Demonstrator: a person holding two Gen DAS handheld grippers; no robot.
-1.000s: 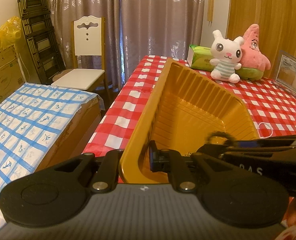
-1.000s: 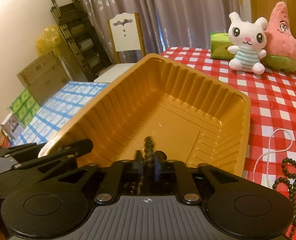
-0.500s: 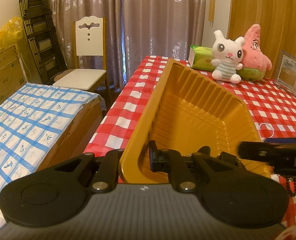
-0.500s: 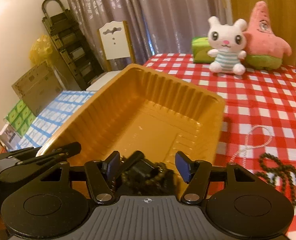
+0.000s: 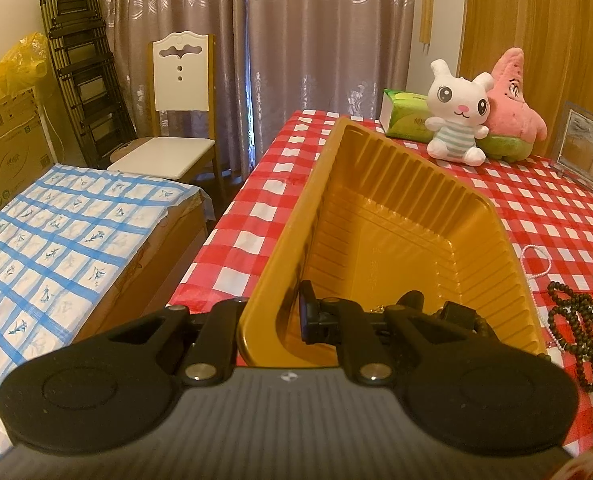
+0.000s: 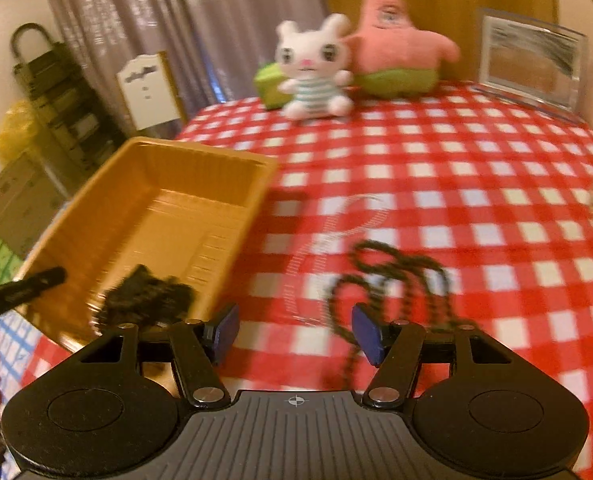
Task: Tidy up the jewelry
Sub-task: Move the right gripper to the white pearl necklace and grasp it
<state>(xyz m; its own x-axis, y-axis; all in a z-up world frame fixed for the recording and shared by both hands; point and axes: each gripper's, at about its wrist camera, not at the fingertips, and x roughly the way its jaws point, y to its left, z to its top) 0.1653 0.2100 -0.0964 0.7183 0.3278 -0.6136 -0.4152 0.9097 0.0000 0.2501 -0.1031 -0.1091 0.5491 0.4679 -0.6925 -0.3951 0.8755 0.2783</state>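
Left gripper (image 5: 272,320) on unlabelled tray (image 5: 380,216)

tray (image 5: 396,216): thin moulded plastic, gold-orange, glossy, ribbed walls
tablecloth (image 5: 544,216): red-and-white check, smooth, slight sheen
dark bead necklace (image 5: 576,320): small round beads, dull dark brown
pale bead string (image 5: 536,264): tiny whitish beads, pearly
left gripper (image 5: 292,316): matt black plastic, metal pivot rivets
right gripper (image 6: 294,332): matt black plastic, blue pads
rabbit toy (image 5: 456,120): white plush, soft nap
curtain (image 5: 296,40): grey cloth, shiny pattern
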